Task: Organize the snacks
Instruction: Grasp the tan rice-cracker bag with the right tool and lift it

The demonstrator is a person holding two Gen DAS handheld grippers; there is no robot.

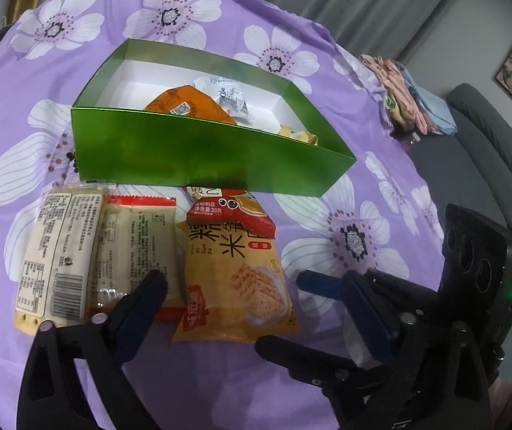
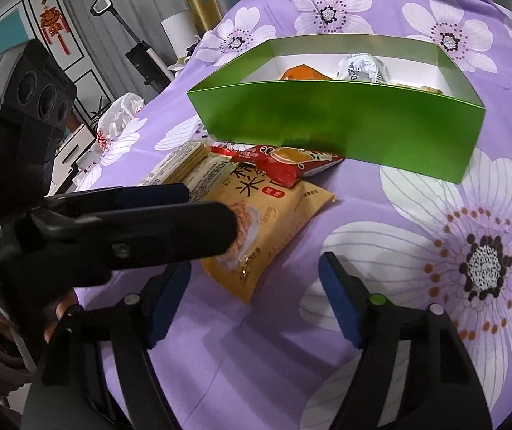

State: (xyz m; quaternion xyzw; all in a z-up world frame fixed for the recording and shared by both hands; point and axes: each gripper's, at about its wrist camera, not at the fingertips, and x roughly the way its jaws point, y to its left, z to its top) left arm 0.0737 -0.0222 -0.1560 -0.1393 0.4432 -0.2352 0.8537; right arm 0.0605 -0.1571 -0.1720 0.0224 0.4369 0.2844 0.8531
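Outside, four snack packets [image 1: 236, 272] lie beside one green box [image 1: 198, 154].

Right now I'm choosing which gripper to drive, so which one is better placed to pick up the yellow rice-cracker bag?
Probably the left gripper. Its open fingers already straddle the yellow rice-cracker bag. The right gripper, also open, sits over bare purple cloth beside the bag's corner.

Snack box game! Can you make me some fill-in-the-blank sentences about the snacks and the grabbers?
1. The box holding some snacks is ____ on the outside.
2. The small red packet lies on top of the ____ snack bag.
3. The tablecloth is purple with big white ____.
4. Both the left gripper and right gripper are ____.

Missing words: green; yellow; flowers; open
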